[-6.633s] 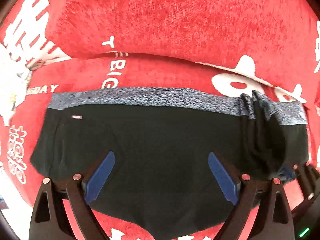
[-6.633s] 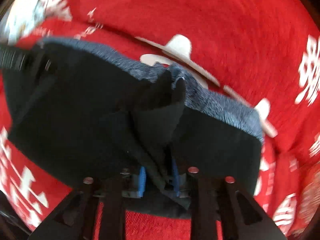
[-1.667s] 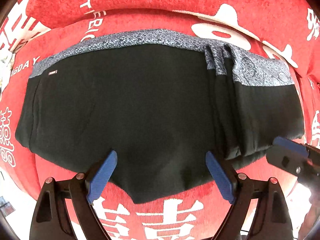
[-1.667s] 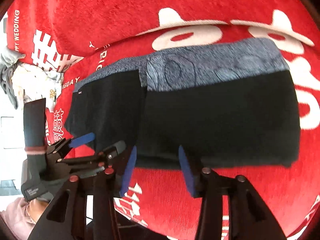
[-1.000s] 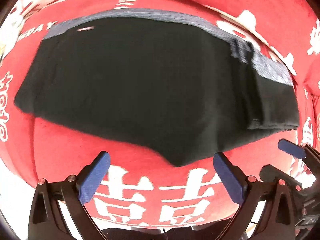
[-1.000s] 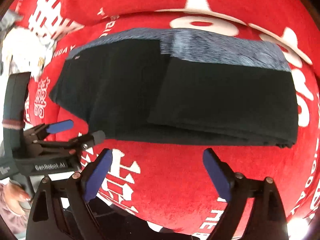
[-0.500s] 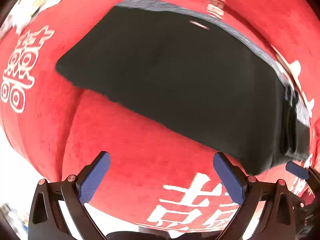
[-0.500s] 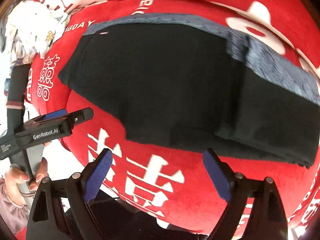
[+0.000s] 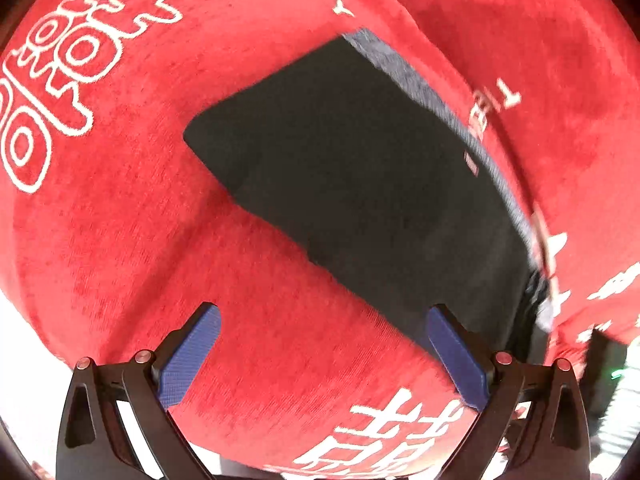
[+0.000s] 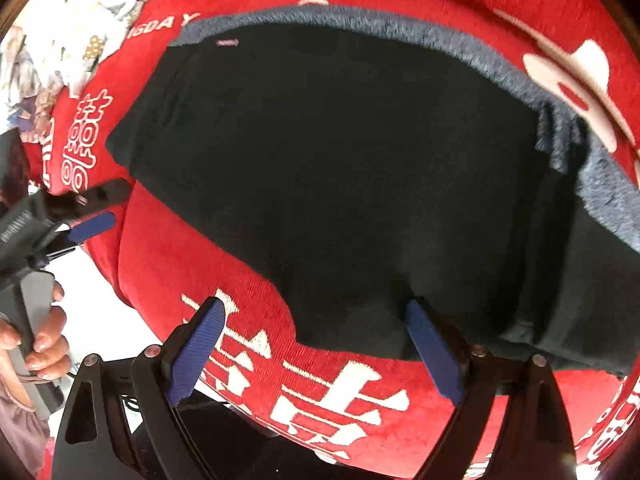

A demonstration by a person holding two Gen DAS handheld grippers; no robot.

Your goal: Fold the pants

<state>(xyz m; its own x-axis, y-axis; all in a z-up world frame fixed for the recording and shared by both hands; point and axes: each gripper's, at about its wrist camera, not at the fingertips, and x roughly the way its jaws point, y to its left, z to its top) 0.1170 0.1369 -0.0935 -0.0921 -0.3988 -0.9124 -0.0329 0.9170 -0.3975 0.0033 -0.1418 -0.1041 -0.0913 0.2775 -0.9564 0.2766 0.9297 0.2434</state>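
At far left of the right wrist view, a hand (image 10: pixel 38 336) grips the handle of the left hand-held gripper (image 10: pixel 100 206), whose dark finger and blue pad reach toward the left edge of the pants (image 10: pixel 340 184). Above it lies a heap of pale printed fabric (image 10: pixel 60 40).

In its own view, the left hand-held gripper (image 9: pixel 320 344) has its jaws spread wide and holds nothing. Its left pad is over bare red cloth (image 9: pixel 140 220), and its right pad is over the near edge of the pants (image 9: pixel 360 176).

The pants lie flat on the red cloth (image 10: pixel 340 392), which bears white characters and letters. They are black with a grey waistband (image 10: pixel 400 26) along the far edge. Their right part is folded over, making a doubled layer with a bunched bit of waistband at the fold.

The right hand-held gripper (image 10: pixel 316 332) also stands wide open and empty. Its left pad is over the white print, and its right pad is at the near hem of the pants.
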